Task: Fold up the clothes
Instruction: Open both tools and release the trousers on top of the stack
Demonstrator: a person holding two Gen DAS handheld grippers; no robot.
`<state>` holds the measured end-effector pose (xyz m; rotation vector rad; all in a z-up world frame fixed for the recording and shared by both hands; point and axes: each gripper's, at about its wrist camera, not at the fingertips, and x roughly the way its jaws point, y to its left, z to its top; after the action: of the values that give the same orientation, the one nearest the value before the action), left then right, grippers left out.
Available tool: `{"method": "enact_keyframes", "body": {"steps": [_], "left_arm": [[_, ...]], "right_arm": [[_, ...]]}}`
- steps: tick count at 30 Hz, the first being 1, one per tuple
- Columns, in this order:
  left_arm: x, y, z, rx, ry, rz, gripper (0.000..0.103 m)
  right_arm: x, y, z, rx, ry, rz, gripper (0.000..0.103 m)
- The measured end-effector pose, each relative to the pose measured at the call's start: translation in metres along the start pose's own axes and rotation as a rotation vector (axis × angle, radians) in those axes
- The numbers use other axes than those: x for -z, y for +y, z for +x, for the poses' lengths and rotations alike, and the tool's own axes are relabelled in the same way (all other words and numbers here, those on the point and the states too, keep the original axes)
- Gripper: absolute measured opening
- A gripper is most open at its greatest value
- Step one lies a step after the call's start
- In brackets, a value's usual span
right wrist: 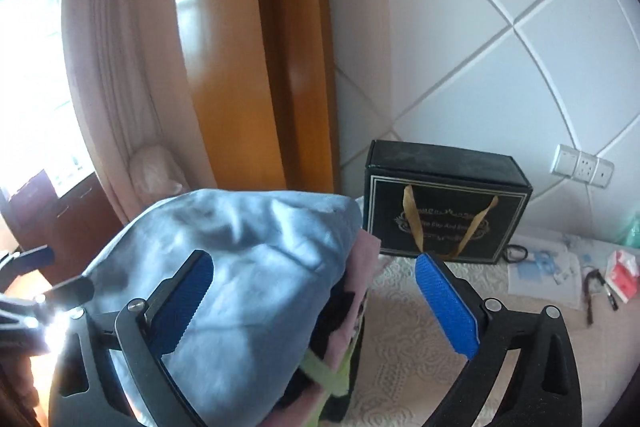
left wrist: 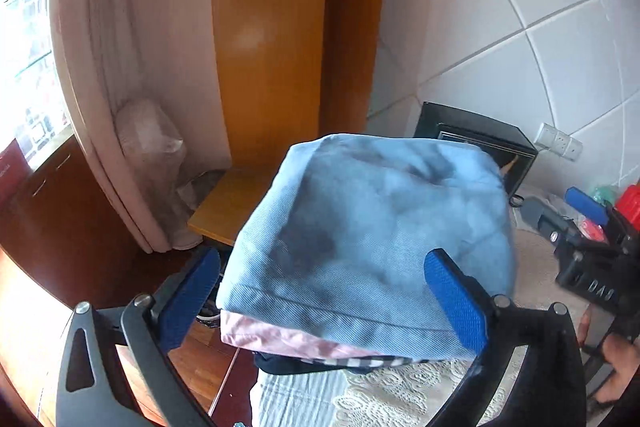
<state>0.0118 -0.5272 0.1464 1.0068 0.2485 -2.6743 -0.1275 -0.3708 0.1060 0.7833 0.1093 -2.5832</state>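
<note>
A folded light-blue tie-dye garment (left wrist: 372,227) lies on top of a stack of folded clothes, with a pink layer (left wrist: 280,337) and a striped layer (left wrist: 360,363) under it. My left gripper (left wrist: 324,291) is open, its blue pads on either side of the stack's near edge. In the right wrist view the same blue garment (right wrist: 240,267) tops the pile, with pink (right wrist: 366,267) and yellow-green cloth (right wrist: 320,375) below. My right gripper (right wrist: 316,299) is open over the pile's right side. The right gripper also shows in the left wrist view (left wrist: 592,259).
A black gift box (right wrist: 444,215) with gold ribbon stands against the tiled wall. Small items and papers (right wrist: 560,267) lie on the lace cloth (right wrist: 400,347) at right. A wooden wardrobe (left wrist: 272,27), curtain (left wrist: 100,67) and low wooden shelf (left wrist: 228,203) are at left.
</note>
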Motion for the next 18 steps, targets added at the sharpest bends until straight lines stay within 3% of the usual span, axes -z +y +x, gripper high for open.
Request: {"method": "enact_keyframes", "body": {"steps": [2,8,18], "left_arm": [[0.006,-0.008,-0.006,0.038,0.000,0.014,0.103],[0.022,-0.029,-0.004,0.071,0.109,0.040,0.103],[0.029,-0.030,-0.014,0.068,0.115,0.056,0.103]], "right_arm": [[0.015,0.008,-0.019,0.032,0.002,-0.018,0.103],[0.048,0.020,-0.053,0.055,0.030,-0.039,0.103],[0.055,0.013,-0.071,0.087,0.081,0.041,0.103]]}}
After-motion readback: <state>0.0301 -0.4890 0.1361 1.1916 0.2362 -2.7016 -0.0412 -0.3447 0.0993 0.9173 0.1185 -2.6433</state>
